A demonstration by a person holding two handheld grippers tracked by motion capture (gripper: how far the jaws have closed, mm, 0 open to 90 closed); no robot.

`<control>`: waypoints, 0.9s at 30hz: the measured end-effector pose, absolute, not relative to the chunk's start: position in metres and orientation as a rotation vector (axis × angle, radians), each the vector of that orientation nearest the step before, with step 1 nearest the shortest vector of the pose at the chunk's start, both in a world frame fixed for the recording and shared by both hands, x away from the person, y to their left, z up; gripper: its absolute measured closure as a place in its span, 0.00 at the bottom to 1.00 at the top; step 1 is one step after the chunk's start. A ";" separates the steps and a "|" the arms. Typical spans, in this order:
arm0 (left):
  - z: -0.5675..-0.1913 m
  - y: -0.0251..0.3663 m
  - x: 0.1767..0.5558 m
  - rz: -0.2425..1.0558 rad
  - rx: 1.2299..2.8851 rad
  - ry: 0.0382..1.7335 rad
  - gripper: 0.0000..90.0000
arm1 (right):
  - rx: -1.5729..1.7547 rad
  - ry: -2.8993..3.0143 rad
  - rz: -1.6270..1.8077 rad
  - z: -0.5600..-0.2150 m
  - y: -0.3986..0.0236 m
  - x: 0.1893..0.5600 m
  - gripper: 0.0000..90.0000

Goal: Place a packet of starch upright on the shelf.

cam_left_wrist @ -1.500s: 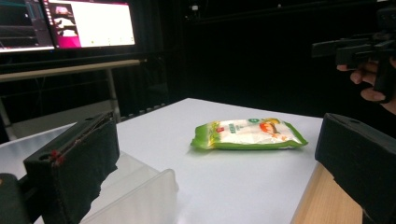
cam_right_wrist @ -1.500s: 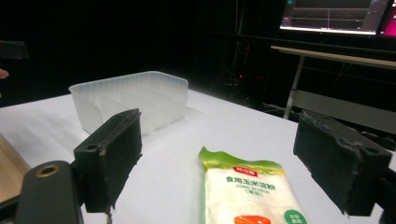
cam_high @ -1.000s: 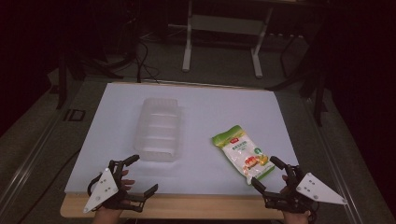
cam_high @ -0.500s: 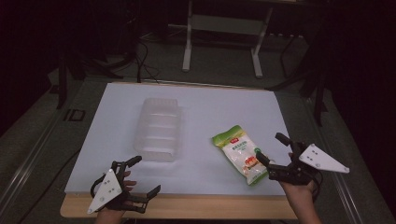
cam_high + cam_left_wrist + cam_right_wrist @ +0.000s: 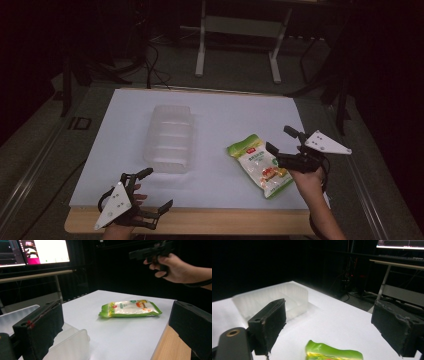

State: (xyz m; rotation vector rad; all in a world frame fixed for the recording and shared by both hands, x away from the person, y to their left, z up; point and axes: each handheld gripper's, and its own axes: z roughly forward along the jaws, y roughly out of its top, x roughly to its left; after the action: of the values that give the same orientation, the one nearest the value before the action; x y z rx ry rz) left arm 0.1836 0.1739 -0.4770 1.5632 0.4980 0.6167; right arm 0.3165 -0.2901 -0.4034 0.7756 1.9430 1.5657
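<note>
While both grippers' jaws gape wide, clear tray [image 5: 170,137] holds nothing; snack bag [image 5: 260,165] beside.

Your right gripper [image 5: 337,327] hung over the white table [image 5: 342,322] with its two black jaws wide apart, one at lower left and one at right. Below the gap between them, at the bottom edge, lay the green end of a packet [image 5: 332,353], not touched by either jaw. Beyond the left jaw a clear plastic tray [image 5: 274,298] rested on the table, well apart from the packet. A pale desk [image 5: 397,265] stood behind in the dark.
</note>
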 end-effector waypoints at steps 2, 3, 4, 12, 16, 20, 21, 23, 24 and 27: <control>-0.477 0.174 0.184 0.617 1.565 0.498 0.00 | 0.795 1.966 1.548 -0.409 -0.290 0.327 0.15; -0.477 0.174 0.184 0.616 1.567 0.497 0.00 | 0.807 1.975 1.525 -0.412 -0.289 0.332 0.16; -0.477 0.174 0.184 0.615 1.568 0.497 0.00 | 0.811 1.990 1.502 -0.415 -0.289 0.338 0.17; -0.477 0.173 0.183 0.616 1.567 0.494 0.00 | 0.929 2.090 1.431 -0.449 -0.294 0.375 0.23; -0.478 0.173 0.185 0.611 1.573 0.498 0.00 | 0.991 2.132 1.399 -0.466 -0.299 0.390 0.26; -0.478 0.173 0.185 0.609 1.574 0.499 0.00 | 1.052 2.188 1.340 -0.482 -0.302 0.401 0.26; -0.478 0.173 0.185 0.608 1.573 0.499 0.00 | 1.072 2.198 1.331 -0.485 -0.302 0.403 0.26; -0.479 0.173 0.185 0.606 1.574 0.499 0.00 | 1.092 2.211 1.307 -0.491 -0.303 0.407 0.27; -0.479 0.173 0.185 0.606 1.578 0.499 0.00 | 1.102 2.218 1.293 -0.494 -0.303 0.409 0.27; -0.480 0.172 0.186 0.601 1.581 0.504 0.00 | 1.117 2.237 1.254 -0.501 -0.301 0.414 0.31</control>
State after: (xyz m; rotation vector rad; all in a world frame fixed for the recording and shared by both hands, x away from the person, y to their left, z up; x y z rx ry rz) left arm 0.1859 0.1719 -0.4798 1.5812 0.5044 0.6011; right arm 0.4144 -0.3014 -0.5007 1.1171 2.2367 1.2538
